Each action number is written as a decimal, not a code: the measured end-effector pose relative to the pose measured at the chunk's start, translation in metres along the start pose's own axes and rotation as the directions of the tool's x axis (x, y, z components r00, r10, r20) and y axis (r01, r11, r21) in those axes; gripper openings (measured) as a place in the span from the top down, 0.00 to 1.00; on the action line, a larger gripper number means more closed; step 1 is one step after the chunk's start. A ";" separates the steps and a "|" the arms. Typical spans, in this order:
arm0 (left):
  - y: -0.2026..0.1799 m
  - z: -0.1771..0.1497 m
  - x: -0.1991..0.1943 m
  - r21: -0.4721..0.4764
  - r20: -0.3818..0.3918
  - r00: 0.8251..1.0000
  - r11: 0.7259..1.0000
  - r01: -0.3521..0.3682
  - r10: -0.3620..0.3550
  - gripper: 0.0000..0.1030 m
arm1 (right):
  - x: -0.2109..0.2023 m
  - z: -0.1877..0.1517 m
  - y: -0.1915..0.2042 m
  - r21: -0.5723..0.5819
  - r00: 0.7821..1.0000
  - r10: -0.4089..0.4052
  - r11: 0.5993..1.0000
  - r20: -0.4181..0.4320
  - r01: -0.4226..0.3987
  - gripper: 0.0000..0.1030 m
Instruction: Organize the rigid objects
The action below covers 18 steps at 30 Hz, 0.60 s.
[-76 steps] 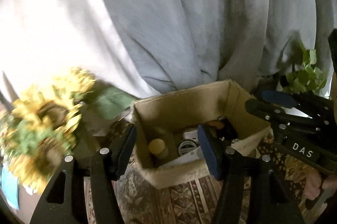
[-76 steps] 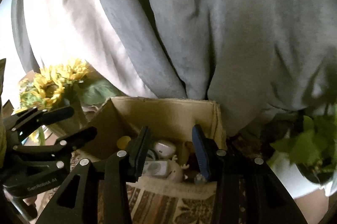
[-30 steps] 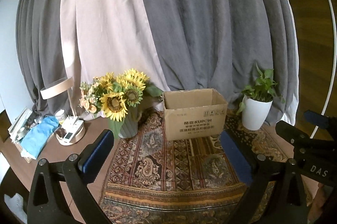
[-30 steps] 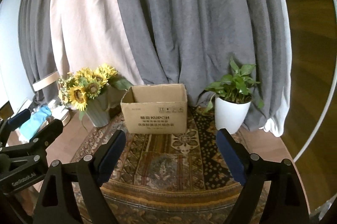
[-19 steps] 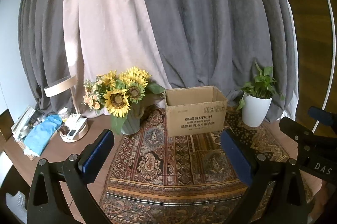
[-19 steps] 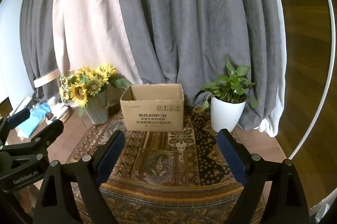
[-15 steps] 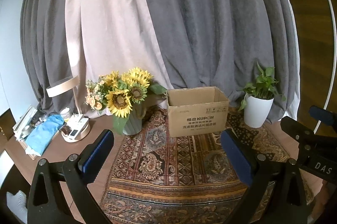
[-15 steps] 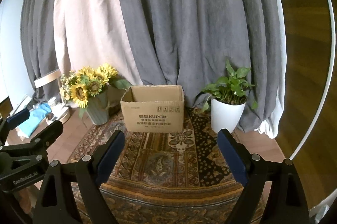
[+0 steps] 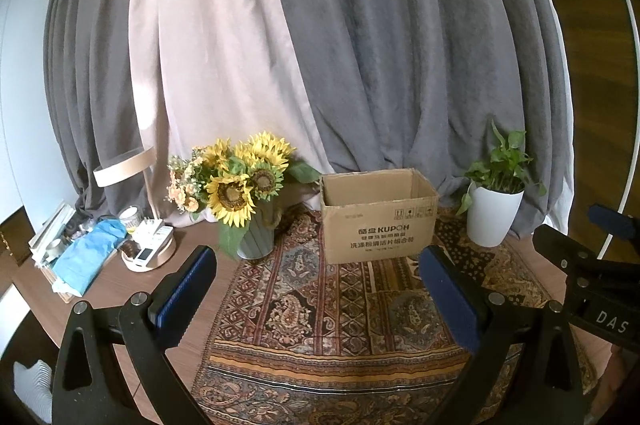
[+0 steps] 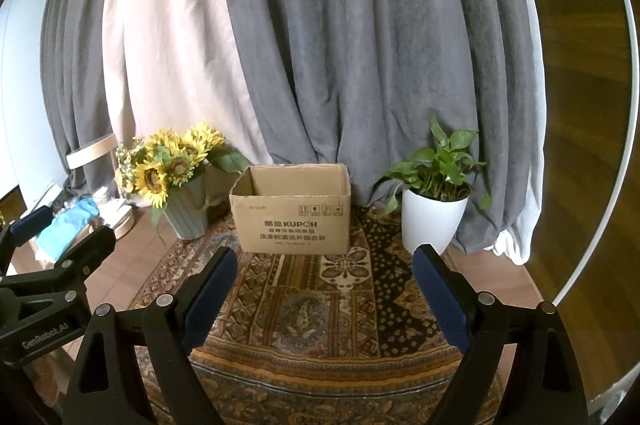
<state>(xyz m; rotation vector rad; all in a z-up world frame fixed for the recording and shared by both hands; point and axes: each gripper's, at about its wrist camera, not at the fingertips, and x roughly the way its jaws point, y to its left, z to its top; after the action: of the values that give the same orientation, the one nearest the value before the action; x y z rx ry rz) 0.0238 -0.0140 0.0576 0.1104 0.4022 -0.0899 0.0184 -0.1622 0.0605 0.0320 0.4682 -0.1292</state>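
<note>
The cardboard box (image 9: 379, 221) stands open-topped on the patterned rug (image 9: 320, 309), in front of the grey curtains (image 9: 400, 45). Far left of the box, a blue cloth (image 9: 86, 251) and a round tray of small items (image 9: 150, 253) lie on the wooden floor. Just left of the box stands a grey vase of sunflowers (image 9: 240, 185). Right of the box, near it, is a white pot with a green plant (image 9: 494, 213). In front of the box, well apart from it, the left gripper (image 9: 316, 293) and the right gripper (image 10: 324, 285) each hold their 2 blue-padded jaws spread wide with nothing between them.
</note>
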 end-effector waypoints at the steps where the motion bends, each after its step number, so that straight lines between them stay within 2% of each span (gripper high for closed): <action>1: -0.001 0.000 -0.001 0.000 0.001 1.000 1.000 -0.002 0.002 0.00 | 0.000 0.000 0.000 -0.001 1.000 0.001 1.000 -0.001 -0.001 0.12; 18: -0.004 -0.001 0.000 0.003 -0.022 1.000 1.000 0.009 -0.009 0.00 | 0.000 -0.003 -0.004 0.005 1.000 0.006 1.000 -0.004 -0.005 0.12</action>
<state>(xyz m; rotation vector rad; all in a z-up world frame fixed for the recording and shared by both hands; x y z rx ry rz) 0.0235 -0.0183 0.0565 0.1126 0.4244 -0.0983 0.0164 -0.1662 0.0576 0.0389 0.4721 -0.1250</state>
